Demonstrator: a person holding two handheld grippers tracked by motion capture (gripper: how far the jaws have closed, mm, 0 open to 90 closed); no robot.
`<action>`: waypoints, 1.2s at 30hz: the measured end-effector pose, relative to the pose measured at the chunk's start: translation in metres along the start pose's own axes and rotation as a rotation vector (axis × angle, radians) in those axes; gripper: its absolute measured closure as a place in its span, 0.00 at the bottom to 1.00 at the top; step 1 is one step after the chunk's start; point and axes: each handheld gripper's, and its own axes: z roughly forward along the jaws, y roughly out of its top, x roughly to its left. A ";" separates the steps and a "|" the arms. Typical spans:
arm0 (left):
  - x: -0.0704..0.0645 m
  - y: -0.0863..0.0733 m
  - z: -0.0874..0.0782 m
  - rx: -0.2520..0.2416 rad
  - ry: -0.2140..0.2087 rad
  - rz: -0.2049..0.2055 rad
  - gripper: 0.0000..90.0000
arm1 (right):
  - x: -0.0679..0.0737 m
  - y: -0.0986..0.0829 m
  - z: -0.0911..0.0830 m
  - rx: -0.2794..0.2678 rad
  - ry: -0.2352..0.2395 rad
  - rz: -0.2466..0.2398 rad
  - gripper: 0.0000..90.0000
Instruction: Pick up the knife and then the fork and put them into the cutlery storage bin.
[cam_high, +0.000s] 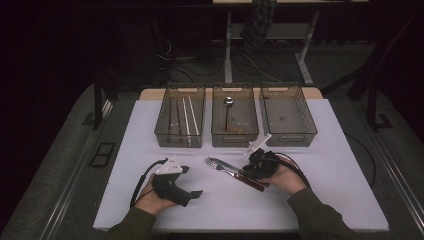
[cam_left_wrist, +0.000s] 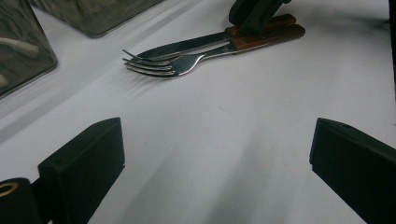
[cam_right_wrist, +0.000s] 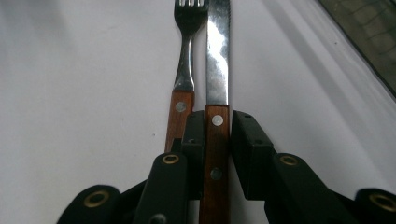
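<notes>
Both hands sit at six o'clock on the table (cam_high: 325, 150). Right gripper (cam_right_wrist: 218, 135) clamps the knife (cam_right_wrist: 217, 84) handle, fork (cam_right_wrist: 184, 70) touching alongside. Left gripper (cam_left_wrist: 217, 154) gapes wide, holding nothing.

obstacles: fork (cam_high: 216, 163) beside knife (cam_high: 235, 172), bins (cam_high: 235, 116) behind | free: bare table (cam_high: 210, 200) front

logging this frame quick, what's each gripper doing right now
Left gripper: open, holding nothing, resting on the table.
Right gripper: jaws closed on the wooden handle of the knife, beside the fork.
</notes>
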 end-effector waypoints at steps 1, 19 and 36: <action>0.000 0.000 0.000 0.000 0.000 0.001 0.02 | 0.000 0.002 0.001 0.019 -0.001 -0.008 0.83; -0.001 0.001 0.000 0.003 -0.009 0.012 0.03 | 0.000 0.061 0.022 0.468 -0.005 -0.020 0.83; -0.001 0.001 0.000 0.002 -0.012 0.010 0.03 | -0.009 0.050 0.009 0.393 0.008 0.003 0.86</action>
